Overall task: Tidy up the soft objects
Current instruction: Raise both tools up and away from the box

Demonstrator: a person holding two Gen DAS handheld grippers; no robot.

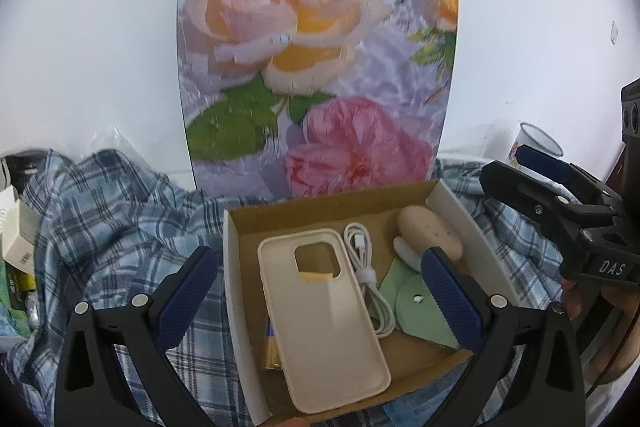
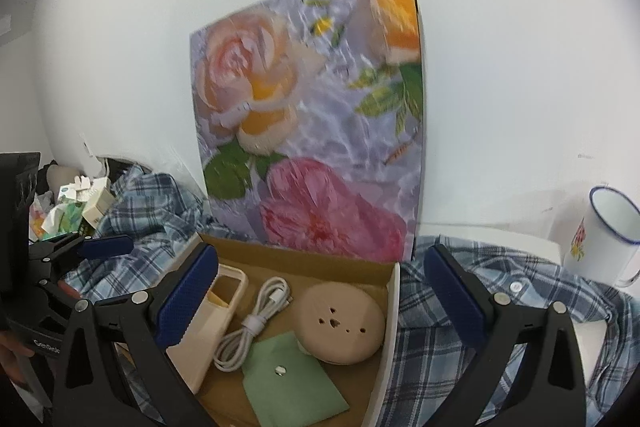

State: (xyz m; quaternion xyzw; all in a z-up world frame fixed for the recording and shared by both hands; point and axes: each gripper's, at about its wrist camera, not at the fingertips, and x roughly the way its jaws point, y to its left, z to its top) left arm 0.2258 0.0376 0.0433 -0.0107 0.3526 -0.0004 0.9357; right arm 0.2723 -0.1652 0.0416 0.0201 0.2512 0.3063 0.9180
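Both of your grippers hover above the open cardboard box [image 1: 404, 195], and both sets of jaws stand wide with nothing between them: the left gripper [image 1: 320, 301] frames the box from above, and the right gripper [image 2: 320, 293] has the box's right wall between its blue, dimpled pads [image 2: 188, 301] in view but touches nothing. The box sits on a rumpled blue plaid shirt [image 1: 120, 211] spread over the desk, close to its back edge where a glossy floral board [image 1: 316, 67] leans on the wall. Inside lie a cream phone case [image 1: 324, 343], pliant with a square camera cut-out, a coiled white cable [image 1: 366, 275] bound by a strap, a flat green pouch [image 2: 294, 385] with a snap stud, and a smooth beige oval case [image 2: 340, 323] with small holes. Judging by the task, the loose shirt looks like the soft thing left to tidy; pinch it at a thick fold near the collar or button placket instead of a single layer, and lift slowly so the fabric does not drag the box. An enamel mug [image 2: 600, 235] stands near the desk's right edge, so keep the right gripper clear.
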